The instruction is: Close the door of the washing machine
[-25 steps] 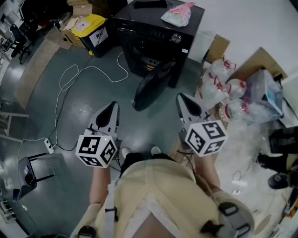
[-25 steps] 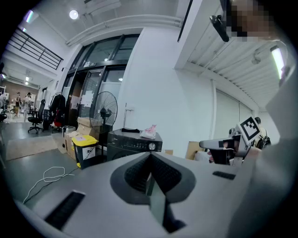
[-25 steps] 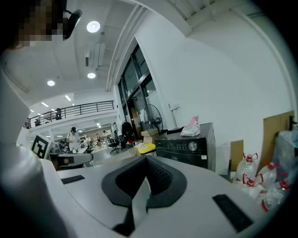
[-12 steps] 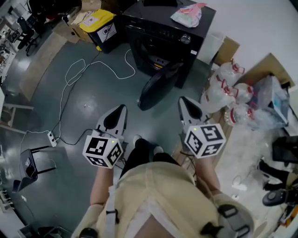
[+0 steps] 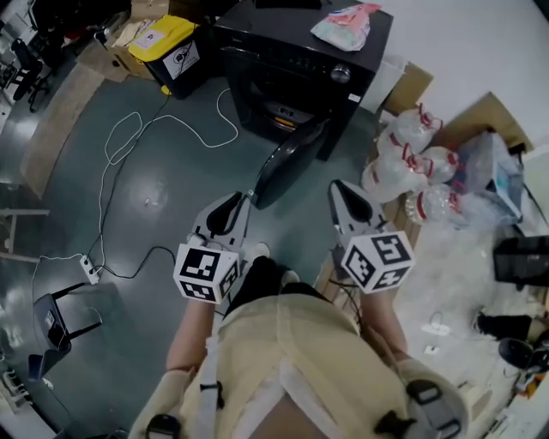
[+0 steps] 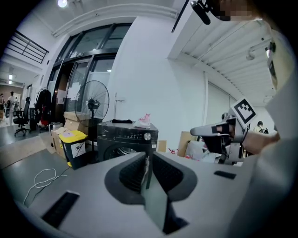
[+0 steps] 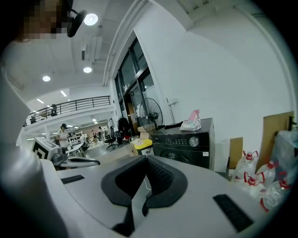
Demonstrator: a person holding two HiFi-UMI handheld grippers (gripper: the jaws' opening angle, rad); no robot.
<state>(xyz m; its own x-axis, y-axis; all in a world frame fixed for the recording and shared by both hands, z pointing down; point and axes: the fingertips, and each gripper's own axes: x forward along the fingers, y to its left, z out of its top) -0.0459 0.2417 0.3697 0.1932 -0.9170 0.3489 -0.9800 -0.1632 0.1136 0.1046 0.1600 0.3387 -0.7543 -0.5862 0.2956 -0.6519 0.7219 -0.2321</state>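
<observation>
The black washing machine (image 5: 296, 64) stands at the top of the head view with its round door (image 5: 287, 163) swung wide open toward me. My left gripper (image 5: 243, 199) points at the door's near edge, close to it, and touch cannot be told. Its jaws are opening, a thin slit apart, with nothing between them (image 6: 148, 155). My right gripper (image 5: 336, 184) hangs to the right of the door, apart from it, pads together and empty (image 7: 145, 160). Both gripper views look at the washing machine's front (image 6: 125, 139) (image 7: 186, 144).
A pink packet (image 5: 347, 24) lies on top of the machine. A yellow-lidded bin (image 5: 167, 51) stands to its left. A white cable (image 5: 129, 141) and a power strip (image 5: 88, 268) lie on the floor. Large water bottles (image 5: 412, 163) and cardboard crowd the right side.
Both grippers have come forward toward the machine. The left one has shifted right, up to the door's near edge. The person has stepped closer.
</observation>
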